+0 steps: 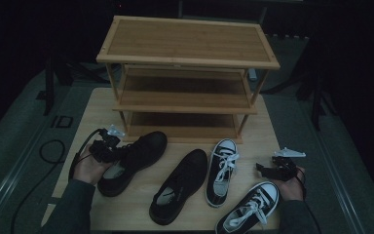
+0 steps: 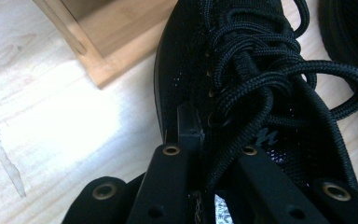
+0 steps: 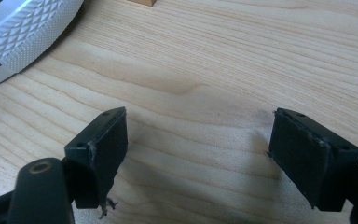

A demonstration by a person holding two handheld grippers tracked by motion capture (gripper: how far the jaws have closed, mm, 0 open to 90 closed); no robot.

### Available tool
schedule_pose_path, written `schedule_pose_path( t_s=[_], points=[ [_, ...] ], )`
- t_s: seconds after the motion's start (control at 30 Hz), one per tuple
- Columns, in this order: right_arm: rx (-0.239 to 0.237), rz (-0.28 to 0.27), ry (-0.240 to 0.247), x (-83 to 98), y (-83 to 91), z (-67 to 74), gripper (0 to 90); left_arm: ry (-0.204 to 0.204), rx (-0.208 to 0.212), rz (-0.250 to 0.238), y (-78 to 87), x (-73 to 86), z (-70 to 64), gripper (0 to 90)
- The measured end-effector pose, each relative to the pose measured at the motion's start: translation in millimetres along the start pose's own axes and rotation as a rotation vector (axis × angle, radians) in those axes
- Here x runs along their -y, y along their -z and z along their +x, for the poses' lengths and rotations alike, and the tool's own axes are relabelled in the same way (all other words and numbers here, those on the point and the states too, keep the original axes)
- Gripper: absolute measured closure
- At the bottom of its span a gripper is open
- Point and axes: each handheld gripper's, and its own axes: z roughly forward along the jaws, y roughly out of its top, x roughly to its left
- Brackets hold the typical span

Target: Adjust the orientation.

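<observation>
A black lace-up shoe [image 1: 141, 153] lies in front of the wooden shoe rack [image 1: 187, 44], slightly raised at its heel end. My left gripper [image 1: 108, 148] is shut on that shoe's side wall near the laces. In the left gripper view one jaw sits outside the black shoe [image 2: 242, 70] and the other is hidden among the laces, with the left gripper [image 2: 214, 140] closed around the upper. My right gripper [image 1: 268, 169] hovers at the table's right side. The right gripper [image 3: 200, 149] stands open over bare wood with nothing between its pads.
A second black shoe [image 1: 180, 187] lies mid-table. Two black-and-white sneakers [image 1: 222, 170] [image 1: 251, 207] lie to its right; one sneaker's white sole [image 3: 23, 32] is close to my right gripper. The rack's foot [image 2: 107, 42] stands just beyond the held shoe. The table [image 1: 97, 112] ends near both forearms.
</observation>
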Motion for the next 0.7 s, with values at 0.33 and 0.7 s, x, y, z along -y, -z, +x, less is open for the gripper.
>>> schedule_pose_path(
  t_s=[0.33, 0.7],
  points=[
    [0.0, 0.0, 0.0, 0.0, 0.0, 0.0, 19.1, -0.012, -0.017, 0.011, -10.2, -3.8, 19.2, 88.6],
    [0.0, 0.0, 0.0, 0.0, 0.0, 0.0, 19.1, -0.007, -0.015, 0.019, -17.0, -3.8, 31.5, 88.5]
  ],
)
